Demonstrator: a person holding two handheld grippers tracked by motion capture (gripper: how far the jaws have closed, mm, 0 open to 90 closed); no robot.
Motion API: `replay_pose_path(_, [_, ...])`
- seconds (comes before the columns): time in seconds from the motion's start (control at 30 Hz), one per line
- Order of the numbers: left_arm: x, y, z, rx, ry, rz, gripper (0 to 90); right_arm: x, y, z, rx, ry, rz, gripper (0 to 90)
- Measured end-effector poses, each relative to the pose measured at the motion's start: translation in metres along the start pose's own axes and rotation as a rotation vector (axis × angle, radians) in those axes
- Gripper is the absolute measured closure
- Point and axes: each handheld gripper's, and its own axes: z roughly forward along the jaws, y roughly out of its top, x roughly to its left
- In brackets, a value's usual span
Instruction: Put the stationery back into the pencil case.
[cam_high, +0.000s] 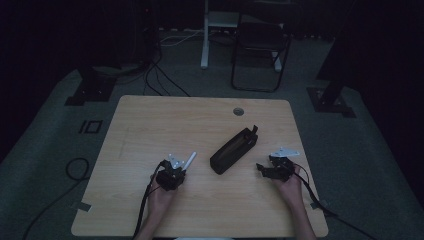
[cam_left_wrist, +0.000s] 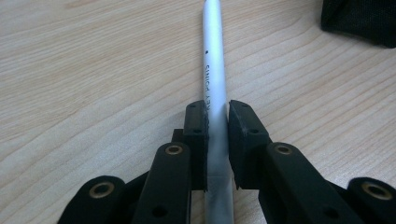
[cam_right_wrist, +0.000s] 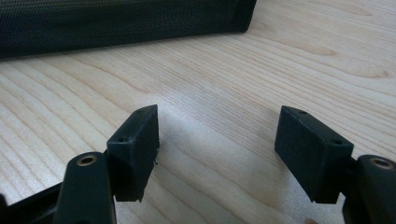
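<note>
One white pen pinched in left gripper fingers — black pouch just beside — right gripper fingers spread.

The pen's tip is running off the top edge; its print is blurring; the pouch is getting cropped.

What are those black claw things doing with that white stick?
A person sits at a wooden table with a gripper in each hand. The left gripper is shut on a white pen, pinching it between its jaws near one end. The right gripper is open with nothing between its jaws, resting on the table beside a black pencil case. The case lies between the two hands with its top open, so the pen may be headed there next.
</note>
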Motion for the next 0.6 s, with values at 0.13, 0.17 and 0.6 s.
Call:
replay_pose_path(0.13, [-0.0030, 0.0004, 0.0000, 0.000, -0.001, 0.009, 78.9, 0.0000, 0.0000, 0.0000, 0.000, 0.000, 0.000, 30.1])
replay_pose_path(0.17, [-0.0034, 0.0005, 0.0000, 0.002, -0.003, 0.013, 78.9, 0.0000, 0.0000, 0.0000, 0.000, 0.000, 0.000, 30.1])
replay_pose_path(0.6, [-0.0080, 0.0036, -0.0031, -0.016, -0.025, 0.040, 78.9, 0.0000, 0.0000, 0.0000, 0.000, 0.000, 0.000, 30.1])
